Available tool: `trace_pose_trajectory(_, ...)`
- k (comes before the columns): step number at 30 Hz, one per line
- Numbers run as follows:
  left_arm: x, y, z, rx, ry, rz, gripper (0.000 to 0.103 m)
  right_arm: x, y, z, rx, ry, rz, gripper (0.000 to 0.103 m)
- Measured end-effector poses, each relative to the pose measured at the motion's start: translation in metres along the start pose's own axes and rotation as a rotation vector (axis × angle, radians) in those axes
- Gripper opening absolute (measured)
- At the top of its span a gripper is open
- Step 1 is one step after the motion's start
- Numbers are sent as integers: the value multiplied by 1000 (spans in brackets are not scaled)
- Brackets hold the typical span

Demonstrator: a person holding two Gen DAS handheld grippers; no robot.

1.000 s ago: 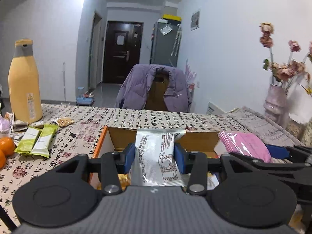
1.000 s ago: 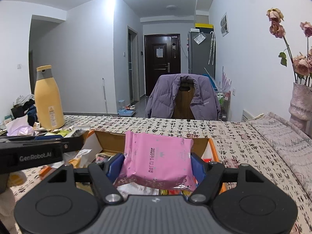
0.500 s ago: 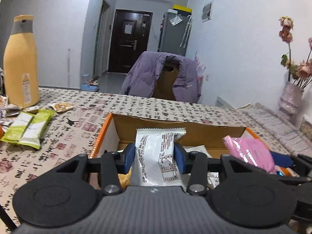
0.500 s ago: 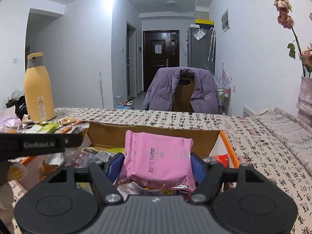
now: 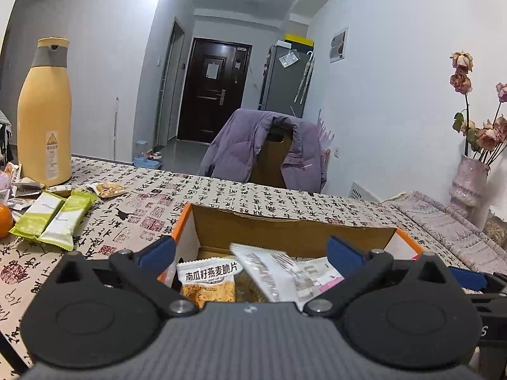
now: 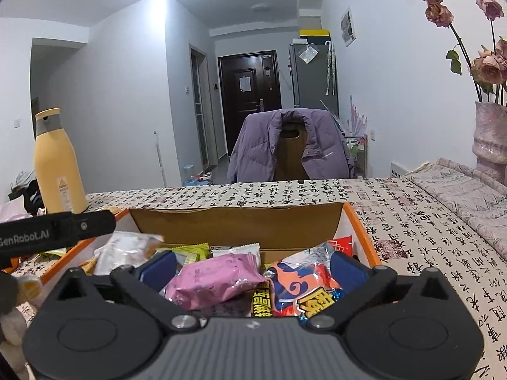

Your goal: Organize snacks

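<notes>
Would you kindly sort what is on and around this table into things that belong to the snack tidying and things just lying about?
Part of the job:
- cardboard box
- pink packet
- white packet
- green packets
- left gripper, right gripper, both open

Just lying about:
- yellow bottle
- flower vase
- purple jacket
- orange

Both handheld units match: left tool (image 5: pixel 250 248) and right tool (image 6: pixel 252 266) show blue pads on black linkage arms, silver pivot screws, round black housings and a ribbed grey body; white "GenRobot.AI" lettering runs along the black left unit's side
</notes>
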State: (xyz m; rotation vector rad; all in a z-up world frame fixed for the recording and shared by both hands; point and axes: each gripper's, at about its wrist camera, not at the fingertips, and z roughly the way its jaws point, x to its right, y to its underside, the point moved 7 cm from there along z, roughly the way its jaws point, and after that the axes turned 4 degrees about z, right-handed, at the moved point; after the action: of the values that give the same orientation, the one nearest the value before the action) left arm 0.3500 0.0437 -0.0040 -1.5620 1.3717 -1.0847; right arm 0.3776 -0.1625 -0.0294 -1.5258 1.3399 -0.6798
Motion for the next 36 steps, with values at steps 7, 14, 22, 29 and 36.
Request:
trace_pose_trajectory(7,-1,-6,-6,11,-30,-26,103,2,-5,-1,22,5,-12,103)
trace_pose_trajectory(14,2,-20,-48,43,-12,-4,103,-6,-23,-44,80,-14,-33,103)
trace_pose_trajectory(22,7,-1,-122,89,3,53,103,-20,1,-113,93,-50,-90,103)
trace_pose_trajectory(29,8,43,-178,64,36,75,103,-18,45,-164,56,-39,-84,103)
trace_pose_trajectory(36,8,88,-216,0,83,81,103,-6,89,-200,-7,-13,-69,103)
